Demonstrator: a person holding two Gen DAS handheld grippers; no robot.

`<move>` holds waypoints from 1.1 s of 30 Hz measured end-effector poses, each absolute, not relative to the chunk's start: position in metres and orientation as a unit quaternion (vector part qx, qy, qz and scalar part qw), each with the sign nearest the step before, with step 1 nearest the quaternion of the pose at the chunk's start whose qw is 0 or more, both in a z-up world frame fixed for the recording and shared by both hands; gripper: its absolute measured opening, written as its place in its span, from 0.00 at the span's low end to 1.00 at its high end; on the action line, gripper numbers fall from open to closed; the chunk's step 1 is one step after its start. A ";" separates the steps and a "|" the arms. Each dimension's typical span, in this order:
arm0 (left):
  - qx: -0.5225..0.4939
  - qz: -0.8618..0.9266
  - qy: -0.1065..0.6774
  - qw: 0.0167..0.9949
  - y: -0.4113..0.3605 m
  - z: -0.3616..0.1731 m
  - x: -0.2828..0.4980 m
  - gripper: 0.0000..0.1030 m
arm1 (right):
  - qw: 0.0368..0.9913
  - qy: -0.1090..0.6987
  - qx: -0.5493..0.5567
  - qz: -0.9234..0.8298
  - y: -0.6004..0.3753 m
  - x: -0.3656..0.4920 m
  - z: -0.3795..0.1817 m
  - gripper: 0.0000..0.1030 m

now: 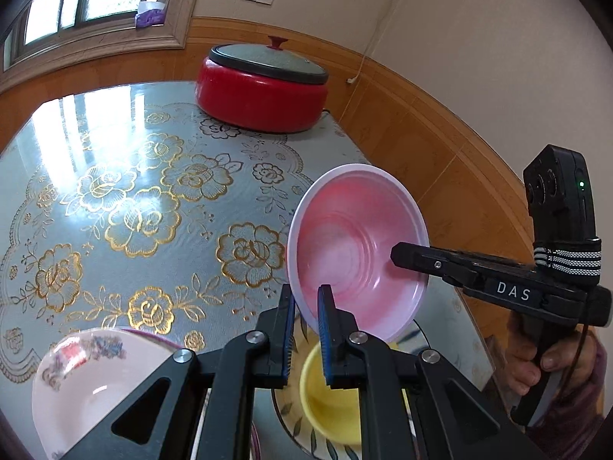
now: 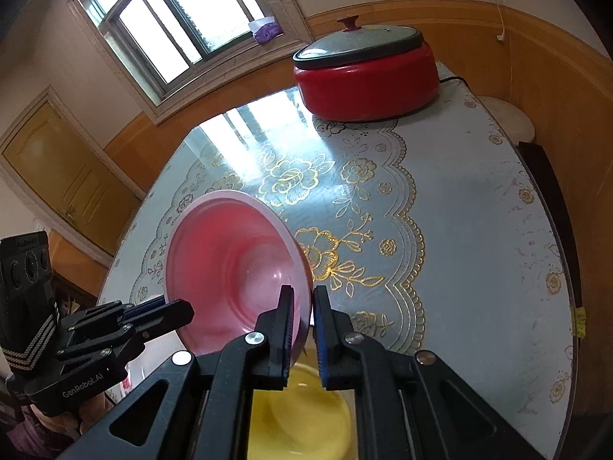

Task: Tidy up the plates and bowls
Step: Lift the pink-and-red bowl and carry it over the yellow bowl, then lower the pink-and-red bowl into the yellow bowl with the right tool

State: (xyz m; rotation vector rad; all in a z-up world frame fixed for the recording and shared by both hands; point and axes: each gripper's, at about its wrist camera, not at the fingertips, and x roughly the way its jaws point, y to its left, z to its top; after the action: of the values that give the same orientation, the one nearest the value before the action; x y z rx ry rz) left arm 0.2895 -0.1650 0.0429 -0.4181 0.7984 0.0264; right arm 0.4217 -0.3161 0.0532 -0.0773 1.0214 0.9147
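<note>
Pink bowl (image 1: 358,253) tilted above yellow bowl (image 1: 329,398), rim clamped by left tool (image 1: 306,308) and right tool (image 2: 304,306).

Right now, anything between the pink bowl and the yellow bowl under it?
Nothing visible. The pink bowl hangs tilted in the air, its rim pinched by both the left gripper and the right gripper. The yellow bowl sits open directly below, on a flowered plate.
</note>
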 end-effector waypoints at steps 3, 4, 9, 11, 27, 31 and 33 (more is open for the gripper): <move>-0.202 -0.001 0.390 0.898 -0.171 0.040 0.277 0.11 | 0.769 0.476 -0.043 0.425 -0.327 0.408 0.053 0.10; -0.202 -0.006 0.392 0.897 -0.174 0.039 0.274 0.11 | 0.768 0.478 -0.044 0.425 -0.331 0.404 0.052 0.10; -0.199 -0.030 0.405 0.892 -0.190 0.032 0.258 0.11 | 0.757 0.494 -0.048 0.424 -0.349 0.388 0.047 0.11; -0.199 -0.036 0.411 0.889 -0.195 0.028 0.253 0.11 | 0.755 0.500 -0.050 0.422 -0.354 0.382 0.042 0.11; -0.218 -0.029 0.455 0.863 -0.207 -0.011 0.240 0.11 | 0.723 0.555 -0.054 0.408 -0.364 0.364 -0.003 0.12; -0.217 -0.019 0.460 0.861 -0.206 -0.017 0.240 0.11 | 0.726 0.559 -0.062 0.396 -0.364 0.364 -0.008 0.15; -0.221 -0.019 0.458 0.861 -0.205 -0.018 0.240 0.11 | 0.728 0.560 -0.064 0.391 -0.366 0.365 -0.008 0.16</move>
State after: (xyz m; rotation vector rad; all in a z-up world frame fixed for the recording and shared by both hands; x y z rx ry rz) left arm 0.2404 -0.2052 -0.0177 -0.4639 0.9613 -0.0393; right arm 0.3654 -0.3658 -0.0085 -0.1401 1.2333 0.8616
